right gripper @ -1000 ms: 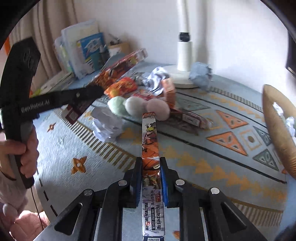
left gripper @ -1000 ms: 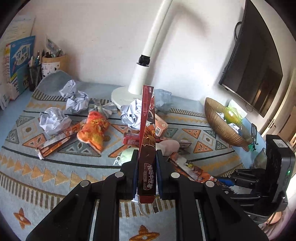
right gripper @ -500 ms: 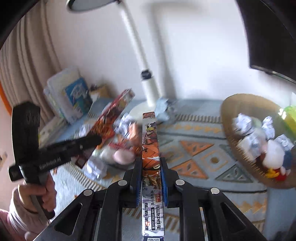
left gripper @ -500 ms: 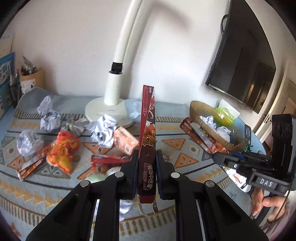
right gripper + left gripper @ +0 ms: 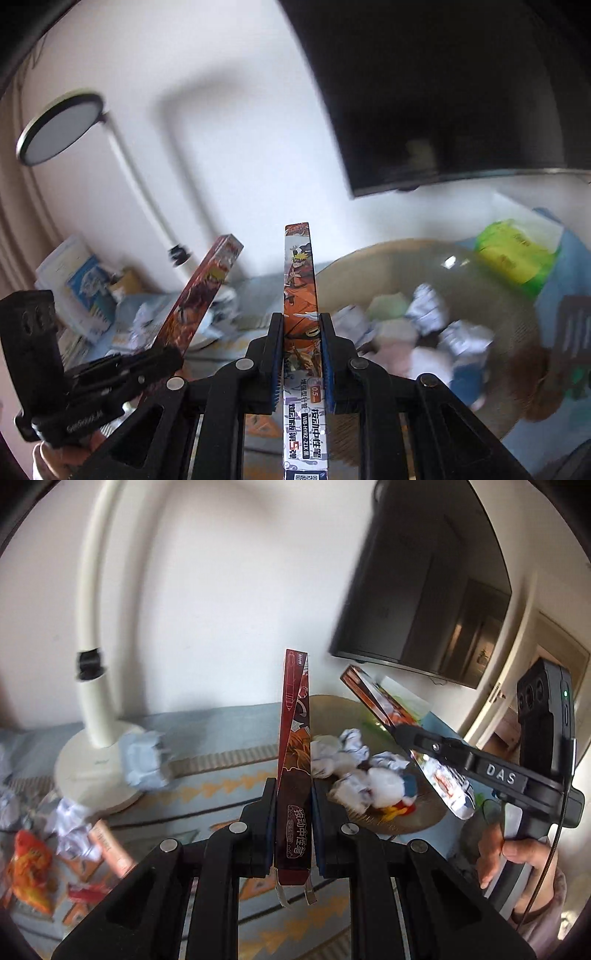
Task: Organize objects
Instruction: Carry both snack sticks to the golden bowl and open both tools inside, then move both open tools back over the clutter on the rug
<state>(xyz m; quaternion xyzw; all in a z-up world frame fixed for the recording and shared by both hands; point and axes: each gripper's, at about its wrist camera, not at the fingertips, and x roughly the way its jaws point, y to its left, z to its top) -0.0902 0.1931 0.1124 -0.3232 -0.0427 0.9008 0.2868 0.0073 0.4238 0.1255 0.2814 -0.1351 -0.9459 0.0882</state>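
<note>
White wall, a big dark TV (image 5: 424, 590) hung on it, and a bench (image 5: 221, 790) under a blue patterned cloth that's honestly a mess: crumpled paper balls, snack wrappers, the round foot of a white lamp (image 5: 92, 768). Off to the right sits the woven basket (image 5: 517, 332), already holding paper wads and a small plush toy (image 5: 388, 786).

Both hands are loaded. The left tongs (image 5: 293, 812) are pinched tight on a dark red pen box (image 5: 293, 760), standing it on end. The right tongs (image 5: 301, 350) are clamped the same way on an orange-and-white pen box (image 5: 299, 295), which in the left view hangs right over the basket.

My take on doing this bit well: looks like both boxes are headed for the basket, so don't let go from up high. These boxes are long and light, and I'd guess they bounce or tip over the rim if dropped on end. Tilt each one flatter, bring the far end down among the paper wads, then open up. Also do one hand at a time, since the two boxes are close enough to knock together over that rim.
</note>
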